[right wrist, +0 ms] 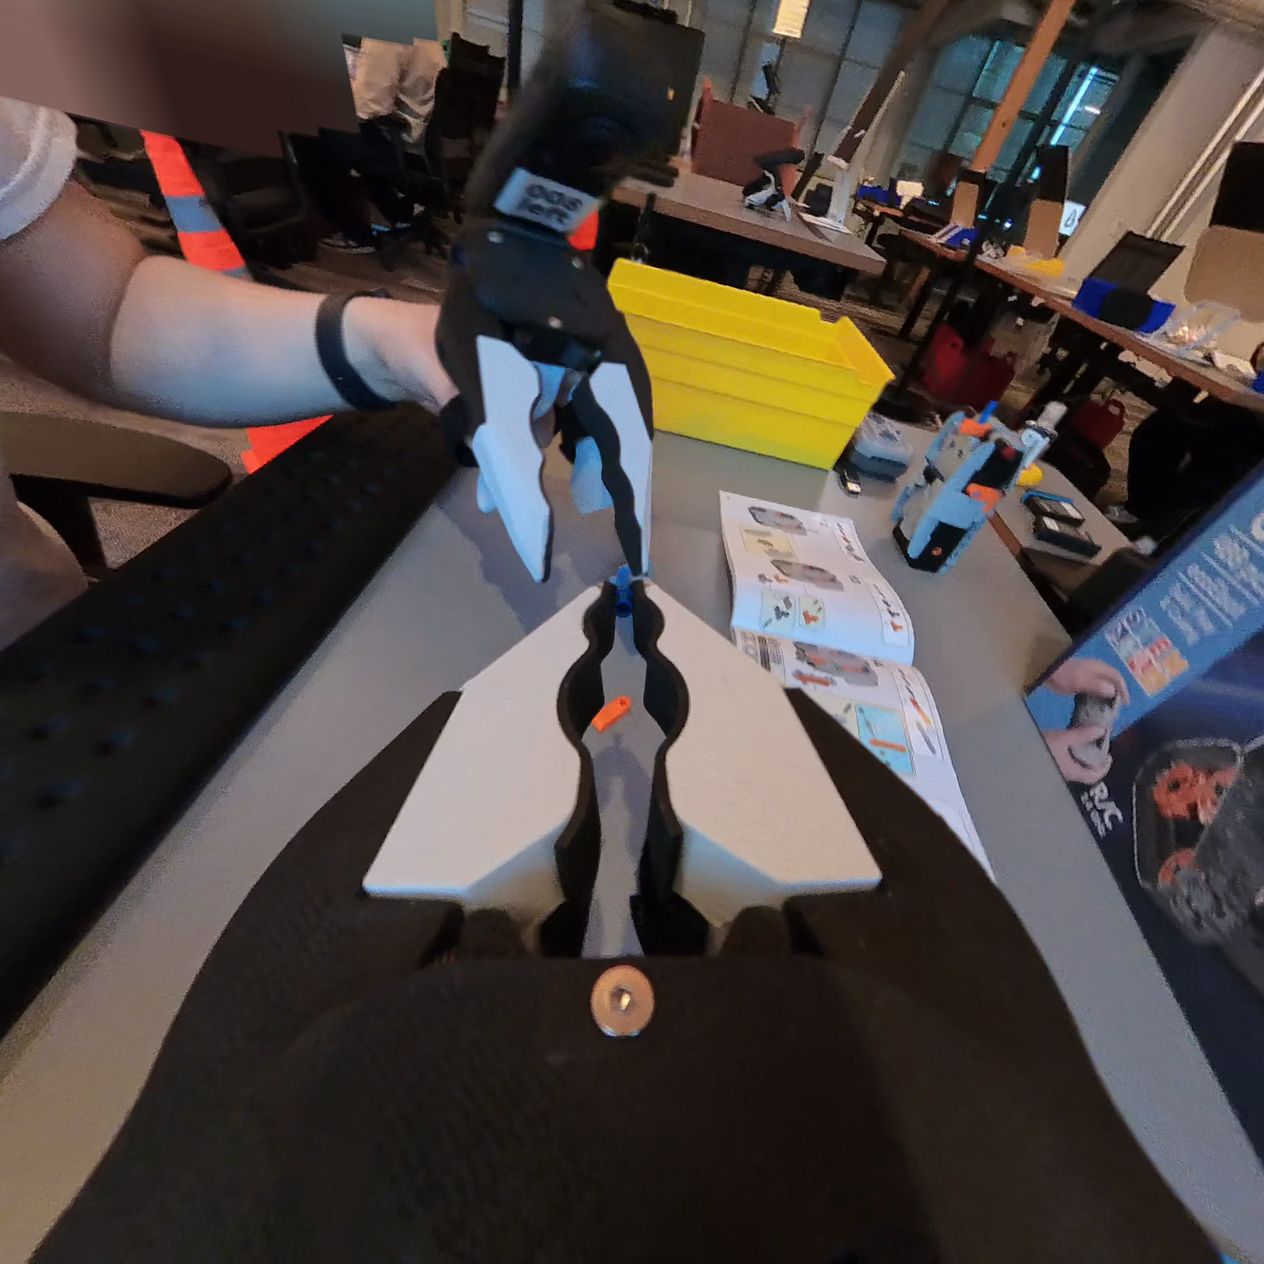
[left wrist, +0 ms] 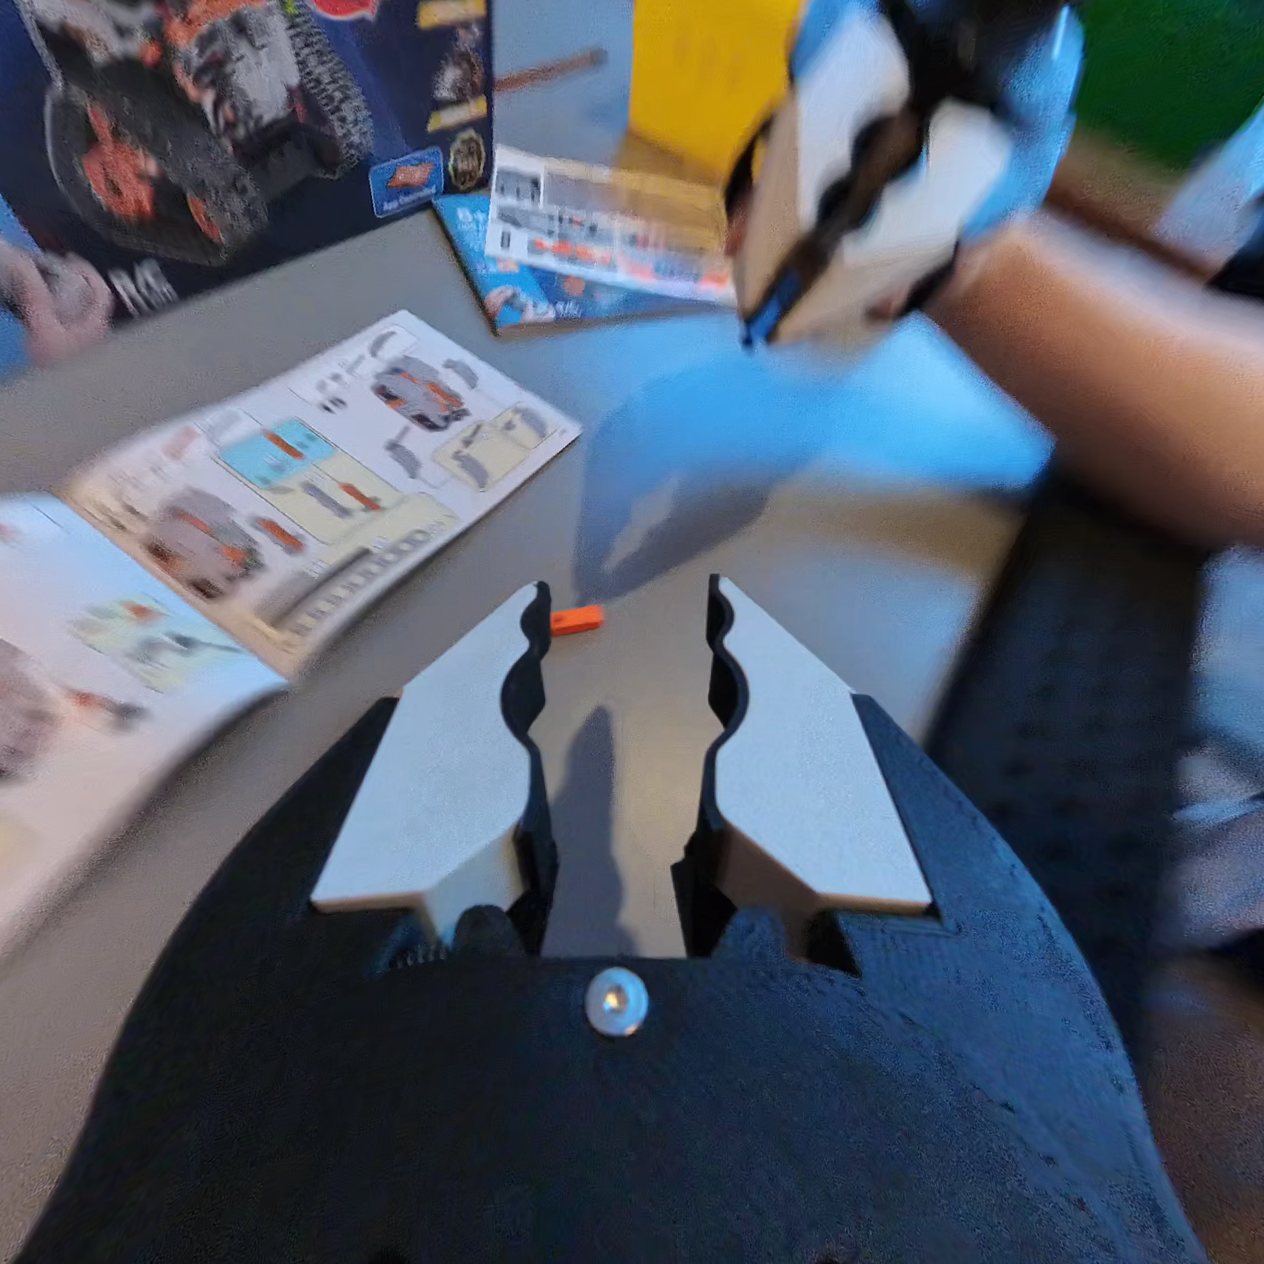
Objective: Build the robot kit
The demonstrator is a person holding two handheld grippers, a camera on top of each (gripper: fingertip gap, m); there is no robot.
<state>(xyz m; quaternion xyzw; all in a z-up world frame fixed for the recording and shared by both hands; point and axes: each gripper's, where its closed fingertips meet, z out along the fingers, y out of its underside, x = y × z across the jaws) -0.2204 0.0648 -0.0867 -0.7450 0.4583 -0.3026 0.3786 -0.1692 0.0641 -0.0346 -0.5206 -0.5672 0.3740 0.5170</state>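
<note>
My left gripper (left wrist: 626, 602) gapes empty, orange piece (left wrist: 578, 620) just ahead | right gripper (right wrist: 621, 595) pinches blue piece (right wrist: 622, 594) at tips

Left wrist view: right gripper (left wrist: 759, 328) motion-blurred at upper right; the blue piece (left wrist: 769, 316) at its tips is a smear, shape unreadable. Open instruction booklet (left wrist: 287, 506) blurred, its near page cut by the left edge. Toy box (left wrist: 205, 137) cropped at top and left. Yellow bin (left wrist: 704, 75) cut by the top edge.

Right wrist view: blue piece (right wrist: 622, 591) mostly hidden between the jaws. Orange piece (right wrist: 611, 713) too small to identify. Toy box (right wrist: 1176, 752) runs off the right edge.
</note>
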